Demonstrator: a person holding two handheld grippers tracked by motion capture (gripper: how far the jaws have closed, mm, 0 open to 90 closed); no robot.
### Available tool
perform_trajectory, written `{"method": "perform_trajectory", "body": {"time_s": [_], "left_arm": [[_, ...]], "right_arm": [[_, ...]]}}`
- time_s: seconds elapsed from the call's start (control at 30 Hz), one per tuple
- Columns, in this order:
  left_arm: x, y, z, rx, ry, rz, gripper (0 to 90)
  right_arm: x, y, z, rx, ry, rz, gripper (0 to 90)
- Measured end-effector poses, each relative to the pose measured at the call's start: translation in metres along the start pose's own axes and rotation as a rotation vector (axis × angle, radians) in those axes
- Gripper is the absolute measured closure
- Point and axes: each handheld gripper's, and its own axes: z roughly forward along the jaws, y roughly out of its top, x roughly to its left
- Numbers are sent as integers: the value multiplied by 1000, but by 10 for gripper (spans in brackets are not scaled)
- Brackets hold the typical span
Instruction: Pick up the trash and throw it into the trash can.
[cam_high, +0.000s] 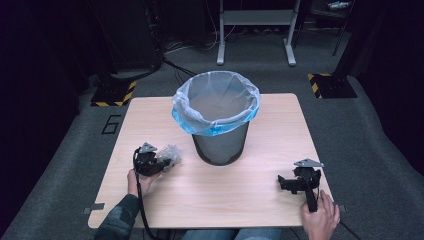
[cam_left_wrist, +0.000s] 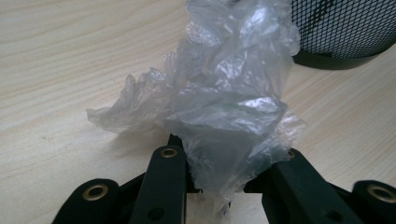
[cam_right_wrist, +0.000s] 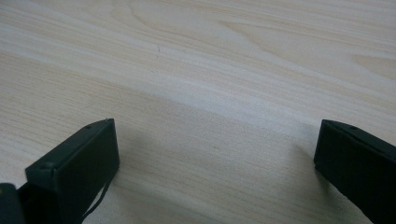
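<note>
Left gripper has its jaws clamped on a crumpled clear plastic wad, low over the table, apparently just beside the lined mesh bin. Right gripper rests with jaws spread, holding nothing. Pickup looks done; disposal into the bin likely remains.

There is one light wooden table. On it stands one black mesh bin, and the bin has one clear blue-edged plastic bag inside it. There is one crumpled ball of clear plastic. There are two black grippers, a left one and a right one. Two hands hold them.
</note>
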Motion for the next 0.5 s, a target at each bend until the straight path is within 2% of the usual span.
{"method": "perform_trajectory", "body": {"time_s": [0.33, 0.5], "left_arm": [[-2, 7, -14, 1, -14, 27, 783], [-1, 11, -22, -10, -31, 18, 789]], "right_arm": [[0, 0, 0, -1, 1, -2, 0], [0, 0, 0, -1, 1, -1, 0]]}}
